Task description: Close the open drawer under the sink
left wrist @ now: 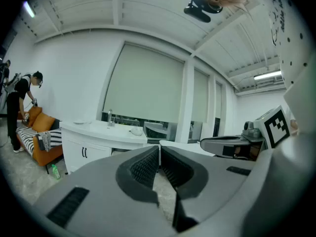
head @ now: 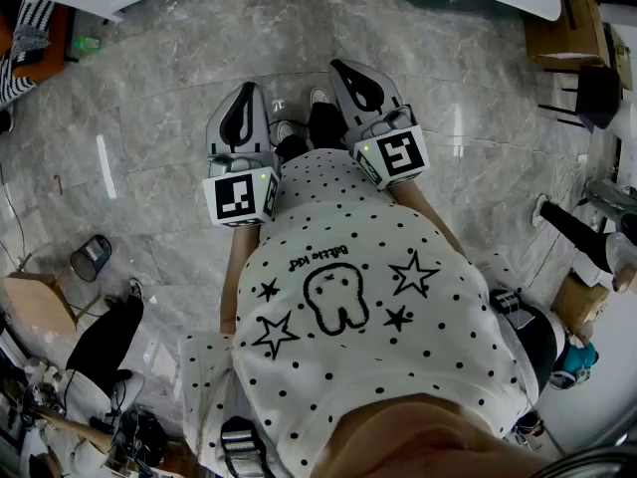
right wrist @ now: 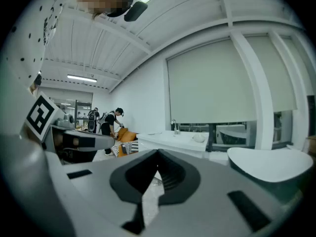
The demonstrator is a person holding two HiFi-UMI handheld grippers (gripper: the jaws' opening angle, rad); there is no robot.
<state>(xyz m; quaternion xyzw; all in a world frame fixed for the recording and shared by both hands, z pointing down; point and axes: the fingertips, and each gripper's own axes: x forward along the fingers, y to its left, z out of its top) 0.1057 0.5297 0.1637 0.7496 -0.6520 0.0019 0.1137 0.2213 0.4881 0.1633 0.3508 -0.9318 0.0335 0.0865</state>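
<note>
The white sink cabinet point(left wrist: 98, 141) stands far off across the room, with a faucet point(left wrist: 109, 117) on top and black handles point(left wrist: 84, 153) on its front. It also shows in the right gripper view as a white counter point(right wrist: 170, 141). From this distance I cannot make out an open drawer. My left gripper point(left wrist: 159, 148) is shut and holds nothing. My right gripper point(right wrist: 157, 155) is shut too, and equally empty. In the head view both are held close to my chest, the left gripper point(head: 246, 90) beside the right gripper point(head: 340, 68), over grey stone floor.
A person point(left wrist: 22, 107) stands by an orange sofa point(left wrist: 42, 142) left of the cabinet. A white rounded table top point(right wrist: 269, 164) lies near right. Cardboard boxes point(head: 562, 33), a bin point(head: 92, 257) and cables point(head: 119, 416) edge the floor point(head: 159, 118).
</note>
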